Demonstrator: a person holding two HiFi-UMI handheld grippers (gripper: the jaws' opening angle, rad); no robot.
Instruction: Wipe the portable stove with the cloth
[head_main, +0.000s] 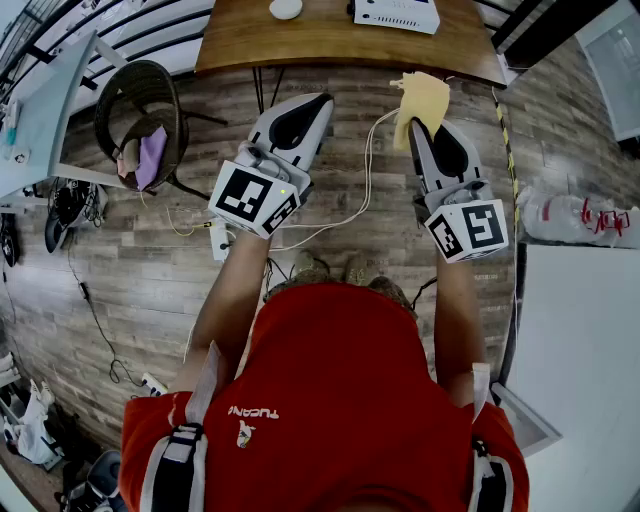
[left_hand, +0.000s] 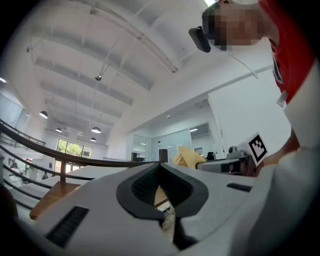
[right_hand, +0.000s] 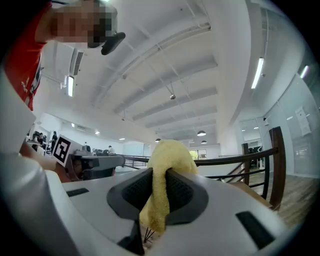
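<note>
My right gripper (head_main: 415, 122) is shut on a yellow cloth (head_main: 423, 98), which sticks up past the fingertips. In the right gripper view the cloth (right_hand: 165, 165) hangs folded between the closed pads of that gripper (right_hand: 159, 172). Beside it, my left gripper (head_main: 325, 98) is shut with nothing in it; the left gripper view shows its tips (left_hand: 160, 165) meeting. Both grippers are held out level in front of the person, short of the wooden table (head_main: 330, 45). A flat white box-shaped appliance (head_main: 397, 14) lies at the table's far edge; I cannot tell whether it is the stove.
A white round object (head_main: 286, 8) lies on the wooden table. At the left stands a dark round chair (head_main: 140, 115) with a purple cloth in it. Cables (head_main: 350, 200) run across the wood floor. At the right is a white table (head_main: 580, 350).
</note>
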